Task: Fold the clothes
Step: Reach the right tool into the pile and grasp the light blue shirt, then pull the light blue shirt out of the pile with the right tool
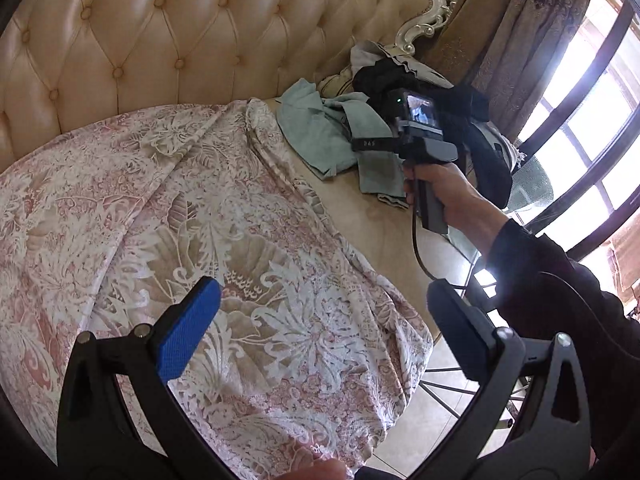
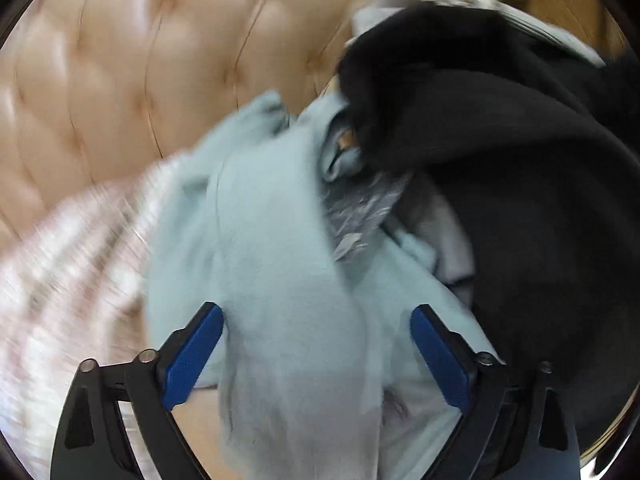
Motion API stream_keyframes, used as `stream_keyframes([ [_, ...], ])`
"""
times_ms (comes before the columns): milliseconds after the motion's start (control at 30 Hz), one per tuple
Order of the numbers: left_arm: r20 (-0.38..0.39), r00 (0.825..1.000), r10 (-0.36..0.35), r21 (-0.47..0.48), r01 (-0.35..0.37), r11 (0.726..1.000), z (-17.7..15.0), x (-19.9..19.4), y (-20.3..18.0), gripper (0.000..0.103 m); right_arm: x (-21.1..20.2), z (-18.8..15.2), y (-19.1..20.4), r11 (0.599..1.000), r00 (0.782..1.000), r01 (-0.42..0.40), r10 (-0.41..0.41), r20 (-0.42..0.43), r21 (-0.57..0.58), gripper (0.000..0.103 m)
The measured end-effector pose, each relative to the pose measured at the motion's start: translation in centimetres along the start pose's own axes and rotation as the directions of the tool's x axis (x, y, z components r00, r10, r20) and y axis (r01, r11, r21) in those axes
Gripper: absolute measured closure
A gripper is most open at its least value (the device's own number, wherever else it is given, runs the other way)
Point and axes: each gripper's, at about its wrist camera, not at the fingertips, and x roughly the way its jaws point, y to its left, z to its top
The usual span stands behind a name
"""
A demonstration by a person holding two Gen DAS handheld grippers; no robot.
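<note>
Hovering wide open, the right hand-held gripper (image 2: 316, 354) straddles a rumpled pale-blue garment (image 2: 280, 248) without pinching it; the left hand-held gripper (image 1: 320, 332), also open, hangs over the floral bedspread (image 1: 168, 208). Beside the blue piece, black clothing (image 2: 500, 152) lies heaped unfolded by the headboard (image 1: 152, 32); no folded clothes are in view.

Right hand-held gripper (image 2: 316, 354): jaws wide apart, blue pads either side of pale blue garment (image 2: 280, 272). Black garment (image 2: 500, 168) heaped at right, overlapping it. Tufted cream headboard (image 2: 132, 72) behind. Frame motion-blurred.
</note>
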Motion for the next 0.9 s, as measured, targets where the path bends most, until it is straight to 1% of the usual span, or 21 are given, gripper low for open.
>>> stream_keyframes([
  [33, 0.003, 1.0, 0.002, -0.012, -0.002, 1.0, 0.1, -0.1, 0.2, 0.0, 0.5, 0.0, 0.4, 1.0, 1.0, 0.026, -0.026, -0.012, -0.016, 0.08],
  [67, 0.007, 1.0, 0.005, -0.023, -0.005, 1.0, 0.2, -0.3, 0.4, 0.0, 0.7, 0.1, 0.5, 0.999, 0.999, 0.035, -0.035, -0.013, -0.011, 0.087],
  [100, 0.01, 1.0, 0.006, -0.03, -0.005, 1.0, 0.3, -0.4, 0.6, 0.0, 0.0, 0.2, 0.3, 1.0, 1.0, 0.019, -0.019, 0.009, 0.012, 0.092],
  [167, 0.017, 1.0, 0.005, -0.04, -0.004, 0.999, 0.4, -0.7, 0.9, 0.0, -2.4, 0.4, 0.3, 1.0, 0.997, -0.005, 0.004, 0.076, 0.014, 0.095],
  [233, 0.025, 1.0, 0.004, -0.05, -0.002, 0.999, 0.6, -1.0, 1.2, 0.0, -5.9, 0.6, 0.5, 1.0, 0.987, -0.002, 0.003, 0.162, -0.003, 0.095],
  [300, 0.032, 0.999, 0.003, -0.061, -0.001, 0.998, 0.7, -1.3, 1.5, 0.0, -9.2, 0.9, 0.5, 1.0, 0.973, -0.031, 0.029, 0.228, 0.006, 0.095],
  [400, 0.046, 0.999, 0.0, -0.076, 0.004, 0.997, 1.0, -1.9, 2.0, 0.0, -14.9, 1.3, 1.1, 0.999, 0.943, -0.05, 0.048, 0.331, -0.003, 0.095],
  [467, 0.065, 0.998, -0.003, -0.088, 0.009, 0.996, 1.4, -2.6, 2.3, 0.0, -17.9, 1.9, 2.5, 0.999, 0.92, -0.045, 0.049, 0.39, -0.02, 0.095],
  [533, 0.085, 0.996, -0.001, -0.1, 0.01, 0.995, 1.9, -3.4, 2.8, 0.0, -21.4, 2.3, 3.4, 0.996, 0.894, -0.075, 0.085, 0.44, -0.041, 0.095],
  [633, 0.127, 0.992, 0.004, -0.13, 0.013, 0.991, 2.5, -5.0, 3.7, 0.0, -26.0, 0.2, 4.7, 0.987, 0.861, -0.149, 0.157, 0.484, -0.055, 0.095],
  [700, 0.14, 0.99, 0.005, -0.133, 0.014, 0.991, 2.7, -5.6, 4.3, 0.0, -28.8, -1.5, 5.5, 0.978, 0.838, -0.2, 0.204, 0.507, -0.063, 0.095],
  [733, 0.141, 0.99, 0.007, -0.133, 0.012, 0.991, 2.7, -5.6, 4.5, 0.0, -29.6, -2.6, 5.8, 0.973, 0.833, -0.221, 0.22, 0.508, -0.061, 0.095],
  [767, 0.137, 0.991, 0.006, -0.136, 0.012, 0.991, 2.7, -5.5, 4.9, 0.0, -29.4, -4.3, 5.9, 0.972, 0.844, -0.23, 0.221, 0.489, -0.043, 0.095],
  [833, 0.122, 0.992, 0.006, -0.148, 0.012, 0.989, 2.5, -4.9, 5.7, 0.0, -28.8, -8.4, 6.2, 0.972, 0.878, -0.236, 0.208, 0.432, 0.013, 0.095],
  [900, 0.1, 0.995, 0.019, -0.154, -0.003, 0.988, 2.2, -3.9, 6.7, 0.0, -27.0, -12.7, 5.9, 0.973, 0.92, -0.217, 0.174, 0.351, 0.085, 0.094],
])
